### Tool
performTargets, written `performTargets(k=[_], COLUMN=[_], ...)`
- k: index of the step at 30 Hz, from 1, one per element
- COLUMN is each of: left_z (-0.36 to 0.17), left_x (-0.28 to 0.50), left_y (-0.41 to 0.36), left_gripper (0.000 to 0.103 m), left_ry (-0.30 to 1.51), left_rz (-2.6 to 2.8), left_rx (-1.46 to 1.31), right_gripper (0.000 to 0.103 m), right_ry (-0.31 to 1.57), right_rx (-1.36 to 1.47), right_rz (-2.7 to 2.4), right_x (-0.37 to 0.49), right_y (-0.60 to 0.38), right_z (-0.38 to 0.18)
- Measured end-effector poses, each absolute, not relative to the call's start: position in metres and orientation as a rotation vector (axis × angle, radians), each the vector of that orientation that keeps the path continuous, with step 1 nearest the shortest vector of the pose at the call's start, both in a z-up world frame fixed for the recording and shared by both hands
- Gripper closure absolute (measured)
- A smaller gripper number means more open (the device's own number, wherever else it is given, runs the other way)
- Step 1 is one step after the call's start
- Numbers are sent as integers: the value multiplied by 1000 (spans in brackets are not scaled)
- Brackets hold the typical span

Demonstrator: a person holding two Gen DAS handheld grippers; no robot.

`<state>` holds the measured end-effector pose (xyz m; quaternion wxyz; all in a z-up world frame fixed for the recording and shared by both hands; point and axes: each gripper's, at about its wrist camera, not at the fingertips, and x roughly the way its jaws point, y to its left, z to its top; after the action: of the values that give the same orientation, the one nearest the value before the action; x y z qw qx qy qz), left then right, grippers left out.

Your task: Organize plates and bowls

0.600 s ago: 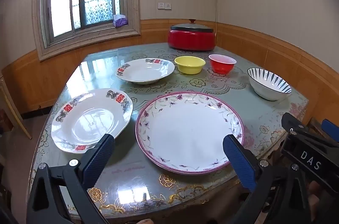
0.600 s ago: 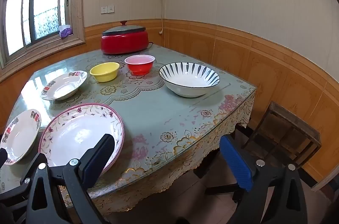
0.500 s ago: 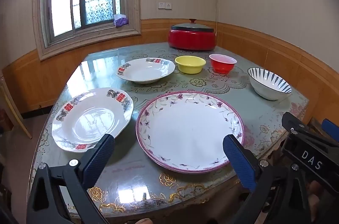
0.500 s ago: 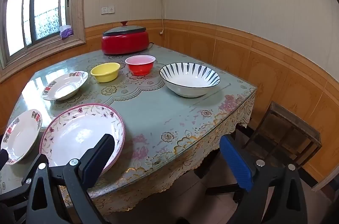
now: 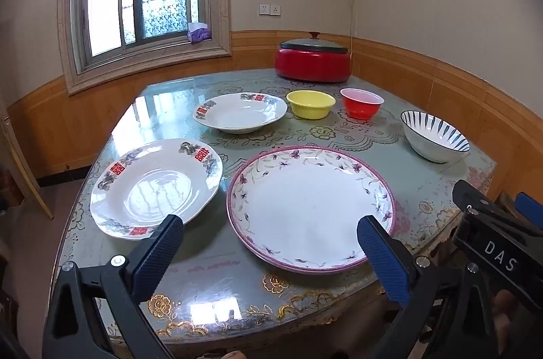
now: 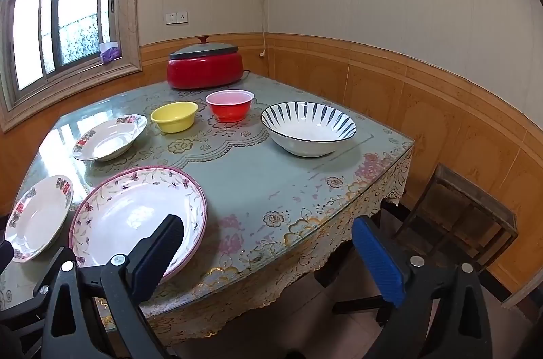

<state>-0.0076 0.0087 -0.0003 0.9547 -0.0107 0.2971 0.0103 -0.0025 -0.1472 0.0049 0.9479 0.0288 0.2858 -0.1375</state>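
A large pink-rimmed floral plate [image 5: 310, 209] [image 6: 135, 216] lies at the table's near edge. Left of it sits a white plate with red characters [image 5: 156, 187] [image 6: 37, 216]; a matching one [image 5: 240, 111] [image 6: 110, 137] lies farther back. Beyond stand a yellow bowl [image 5: 311, 103] [image 6: 174, 116], a red bowl [image 5: 361, 103] [image 6: 230, 105] and a blue-striped white bowl [image 5: 433, 135] [image 6: 308, 128]. My left gripper [image 5: 271, 243] hovers open in front of the floral plate, holding nothing. Off the table's near right corner, my right gripper [image 6: 268, 243] is open and empty.
A red electric pot with a dark lid [image 5: 312, 60] [image 6: 205, 65] stands at the back of the table [image 6: 271, 185]. A wooden stool [image 6: 465, 216] sits on the floor to the right. Wood-panelled walls run close behind and right of the table.
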Motion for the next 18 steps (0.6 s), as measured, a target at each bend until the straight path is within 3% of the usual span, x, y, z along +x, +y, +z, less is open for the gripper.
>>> performTargets(k=[18], left_z=[-5], left_x=[-6], left_y=[14], left_gripper=[0], left_ry=[627], left_rz=[25], left_rx=[-28], right_gripper=[1], right_ry=[601], right_rx=[71], right_rz=[-258], right_x=[3], right_y=[-145], right_z=[-1])
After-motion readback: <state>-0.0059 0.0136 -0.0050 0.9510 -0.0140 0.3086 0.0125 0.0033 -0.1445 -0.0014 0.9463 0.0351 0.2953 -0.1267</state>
